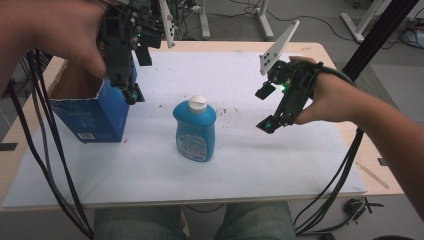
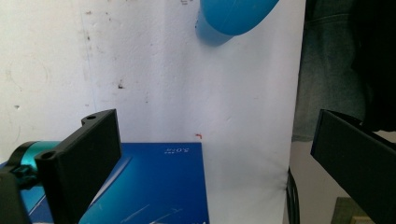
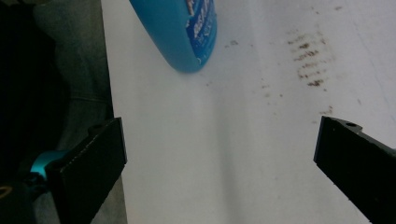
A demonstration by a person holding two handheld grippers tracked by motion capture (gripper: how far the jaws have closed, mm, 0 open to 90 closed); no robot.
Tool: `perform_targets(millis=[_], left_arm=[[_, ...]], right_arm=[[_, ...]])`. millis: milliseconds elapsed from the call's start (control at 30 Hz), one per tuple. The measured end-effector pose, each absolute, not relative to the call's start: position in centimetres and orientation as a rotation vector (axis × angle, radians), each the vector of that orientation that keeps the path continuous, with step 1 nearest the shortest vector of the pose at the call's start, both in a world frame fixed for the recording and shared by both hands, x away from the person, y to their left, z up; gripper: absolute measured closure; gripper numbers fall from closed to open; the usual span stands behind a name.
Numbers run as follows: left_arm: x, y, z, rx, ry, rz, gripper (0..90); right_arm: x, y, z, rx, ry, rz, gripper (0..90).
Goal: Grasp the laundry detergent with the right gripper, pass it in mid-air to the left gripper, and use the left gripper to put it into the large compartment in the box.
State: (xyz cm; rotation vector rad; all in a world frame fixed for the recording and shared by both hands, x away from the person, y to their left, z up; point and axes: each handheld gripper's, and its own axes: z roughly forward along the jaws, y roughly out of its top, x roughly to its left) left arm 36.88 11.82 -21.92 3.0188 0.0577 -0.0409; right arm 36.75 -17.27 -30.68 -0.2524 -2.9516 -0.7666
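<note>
Blue plastic, white cap: the bottle [image 1: 195,131] stands upright near the middle of the white mat [image 1: 250,165], free of both tools. I hold the right gripper [image 1: 266,107] above the mat to the bottle's right, near it but not touching, jaws spread wide with nothing between them. I hold the left gripper [image 1: 131,92] over the near corner of the open blue box [image 1: 95,117], which stands just left of the bottle; its jaws are likewise apart and empty.

Hazards, as I judge them:
1. The bottle is tall on a narrow base. A sideways approach that strikes it high, near the cap [image 1: 198,102], could tip it toward the box.
2. The body is rounded and smooth. A grip set off-centre could let it twist or slide out.
3. The left gripper hangs close to the box wall; a careless descent could snag or shove the cardboard.
</note>
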Motion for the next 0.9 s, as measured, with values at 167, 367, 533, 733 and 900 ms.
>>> perform_targets(millis=[167,367,533,733,900], left_arm=[[36.7,12.0,-22.0,3.014,0.065,-0.042,1.7],[36.6,12.1,-22.1,3.019,0.058,-0.045,1.7],[36.6,12.2,-22.2,3.019,0.059,-0.046,1.7],[36.6,12.4,-22.2,3.013,0.059,-0.045,1.7],[36.5,12.7,-22.2,3.008,0.06,-0.043,1.7]], right_arm=[[35.6,-16.3,-33.0,-0.273,-2.91,-0.877,1.5],[34.9,-15.7,-35.0,-0.328,-2.868,-0.958,1.5],[34.5,-15.0,-36.1,-0.356,-2.838,-1.044,1.5],[34.4,-14.1,-36.8,-0.386,-2.81,-1.142,1.5],[34.2,-13.2,-37.7,-0.418,-2.778,-1.185,1.5]])
